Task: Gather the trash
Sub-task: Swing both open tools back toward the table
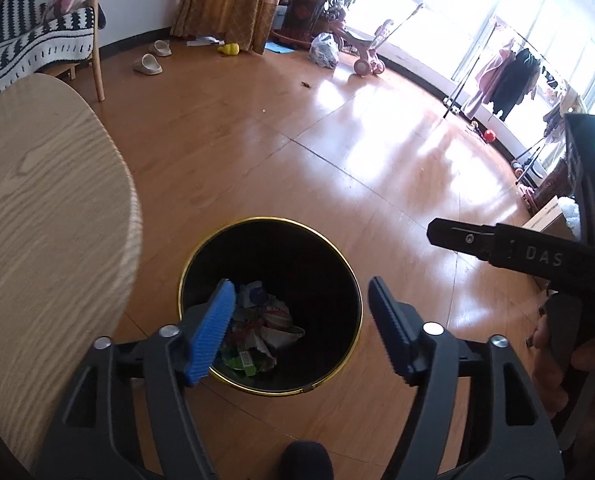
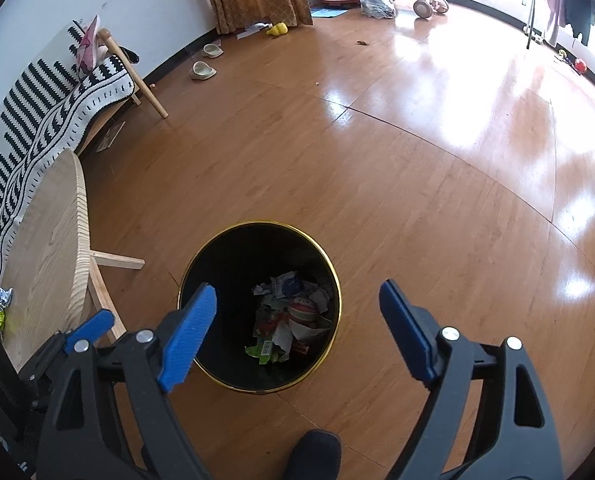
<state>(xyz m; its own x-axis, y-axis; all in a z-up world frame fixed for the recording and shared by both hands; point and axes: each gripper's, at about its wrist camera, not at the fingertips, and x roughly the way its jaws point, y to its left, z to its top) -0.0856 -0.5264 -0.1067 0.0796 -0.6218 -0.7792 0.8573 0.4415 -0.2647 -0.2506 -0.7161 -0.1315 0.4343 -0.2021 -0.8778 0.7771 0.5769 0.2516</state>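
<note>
Jaws wide, empty — both grippers (image 1: 301, 328) (image 2: 297, 332) tilted down over bin (image 2: 329, 268).

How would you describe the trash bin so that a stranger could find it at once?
Start at the round wooden table beside the striped sofa. On the floor just next to it stands the bin. It is round, black inside with a gold rim, and holds crumpled wrappers.

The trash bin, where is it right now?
The black, gold-rimmed trash bin stands on the wooden floor, low centre in both wrist views, right of the round wooden table, under both open grippers.
</note>
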